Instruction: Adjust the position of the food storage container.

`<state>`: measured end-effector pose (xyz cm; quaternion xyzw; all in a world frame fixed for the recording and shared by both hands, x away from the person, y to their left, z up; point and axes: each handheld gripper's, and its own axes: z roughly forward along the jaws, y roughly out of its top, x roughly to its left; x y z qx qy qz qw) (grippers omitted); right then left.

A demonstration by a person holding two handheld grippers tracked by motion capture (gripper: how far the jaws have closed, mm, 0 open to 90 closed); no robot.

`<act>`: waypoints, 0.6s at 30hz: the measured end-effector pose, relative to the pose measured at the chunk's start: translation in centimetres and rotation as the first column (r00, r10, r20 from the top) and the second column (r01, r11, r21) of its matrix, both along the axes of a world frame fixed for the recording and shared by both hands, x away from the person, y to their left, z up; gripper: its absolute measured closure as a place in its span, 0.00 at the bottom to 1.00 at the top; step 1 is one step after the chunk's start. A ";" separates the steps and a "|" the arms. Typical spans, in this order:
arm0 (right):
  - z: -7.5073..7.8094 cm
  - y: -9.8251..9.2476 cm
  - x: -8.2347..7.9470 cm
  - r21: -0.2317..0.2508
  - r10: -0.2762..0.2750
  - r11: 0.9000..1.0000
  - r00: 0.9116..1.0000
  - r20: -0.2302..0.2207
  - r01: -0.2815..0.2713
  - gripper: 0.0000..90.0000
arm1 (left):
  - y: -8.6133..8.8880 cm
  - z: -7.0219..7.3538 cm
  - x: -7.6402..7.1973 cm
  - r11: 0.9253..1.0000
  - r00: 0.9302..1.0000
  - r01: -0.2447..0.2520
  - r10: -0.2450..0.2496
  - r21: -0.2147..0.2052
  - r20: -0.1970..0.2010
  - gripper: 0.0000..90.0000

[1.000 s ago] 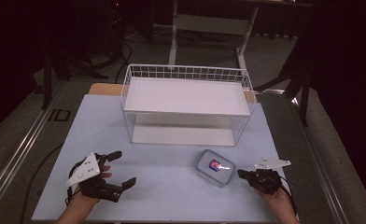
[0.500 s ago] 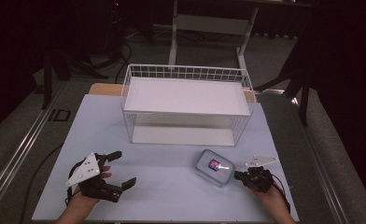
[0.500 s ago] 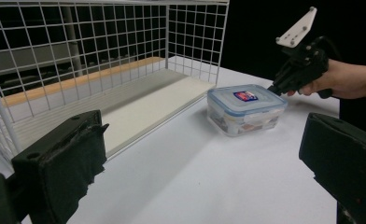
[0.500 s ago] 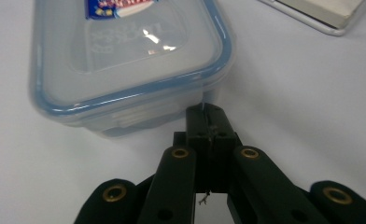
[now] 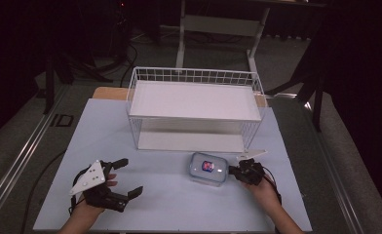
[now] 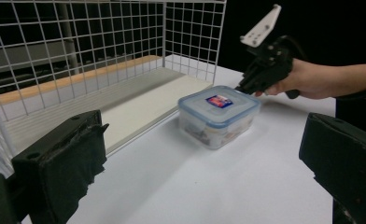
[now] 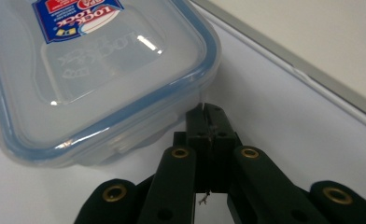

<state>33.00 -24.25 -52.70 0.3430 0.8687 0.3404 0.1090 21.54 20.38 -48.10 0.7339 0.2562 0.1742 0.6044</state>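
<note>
Right claw [image 7: 205, 114] — fully closed, gripping nothing — meets the lidded container's [image 5: 207, 168] side on the desk [image 5: 179, 204], before the wire basket [image 5: 194, 78]. Risk: a push skids it. Left claw [image 5: 125, 178] gapes, idle.

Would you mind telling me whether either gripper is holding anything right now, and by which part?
Nothing is held. The right gripper is shut with nothing between its jaws, its tips at the edge of the plastic container. The left gripper is open, away from it.
</note>
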 end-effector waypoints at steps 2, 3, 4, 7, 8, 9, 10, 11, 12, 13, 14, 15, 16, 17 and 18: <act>-0.1 0.5 0.3 -0.027 -0.002 1.000 1.000 0.012 0.002 1.00 | -0.1 0.0 -0.1 1.000 1.000 0.002 -0.002 -0.001 -0.001 0.02; -0.1 0.5 0.3 -0.025 -0.004 1.000 1.000 0.016 0.004 1.00 | -0.1 0.0 -0.1 1.000 1.000 0.002 -0.002 -0.001 -0.001 0.02; -0.1 0.3 0.3 -0.016 -0.010 1.000 1.000 0.015 0.010 1.00 | -0.1 -0.1 -0.1 1.000 1.000 0.003 -0.003 -0.001 -0.004 0.02; 0.1 -0.2 0.0 -0.021 -0.029 0.999 0.999 0.018 0.029 1.00 | -0.1 -0.1 -0.1 1.000 1.000 0.000 0.000 -0.002 -0.007 0.02; 0.3 -0.5 -0.3 -0.010 -0.036 0.999 0.999 0.015 0.036 1.00 | 0.0 -0.1 -0.1 1.000 1.000 0.000 0.000 -0.003 -0.006 0.02; 0.4 -0.7 -0.5 -0.008 -0.039 0.999 0.999 0.015 0.039 1.00 | 0.0 0.0 -0.1 1.000 1.000 0.000 0.000 -0.005 -0.007 0.02; 0.5 -0.9 -0.9 -0.008 -0.045 0.999 0.999 0.017 0.045 1.00 | 0.0 0.0 0.0 1.000 1.000 -0.002 0.002 -0.006 -0.007 0.02; 0.6 -1.1 -1.3 -0.004 -0.049 0.999 0.999 0.017 0.049 1.00 | 0.0 0.0 0.0 1.000 1.000 -0.002 0.002 -0.007 -0.008 0.02; 0.7 -1.3 -1.6 0.003 -0.052 0.999 0.999 0.014 0.052 1.00 | 0.0 -0.1 0.0 1.000 1.000 -0.002 0.002 -0.007 -0.009 0.02; 0.8 -1.4 -2.0 0.004 -0.057 0.998 0.998 0.014 0.057 1.00 | 0.0 -0.1 0.0 1.000 1.000 -0.003 0.003 -0.004 -0.009 0.02; 0.9 -1.4 -2.2 0.000 -0.057 0.998 0.998 0.008 0.057 1.00 | 0.0 -0.1 0.0 1.000 1.000 -0.003 0.003 -0.003 -0.009 0.02; 0.8 -1.3 -2.5 0.002 -0.053 0.999 0.999 0.001 0.053 1.00 | -0.1 -0.1 0.0 1.000 1.000 -0.004 0.004 -0.005 -0.009 0.02; 0.8 -1.2 -2.6 0.001 -0.055 0.998 0.998 -0.001 0.055 1.00 | -0.1 -0.1 0.0 1.000 1.000 -0.004 0.004 -0.005 -0.010 0.02; 0.8 -1.1 -2.7 -0.002 -0.060 0.998 0.998 -0.008 0.060 1.00 | -0.1 -0.1 0.0 1.000 1.000 -0.003 0.003 -0.005 -0.008 0.02; 0.7 -0.9 -2.7 -0.003 -0.055 0.999 0.998 -0.018 0.055 1.00 | -0.1 -0.1 0.0 1.000 1.000 -0.003 0.003 -0.005 -0.008 0.02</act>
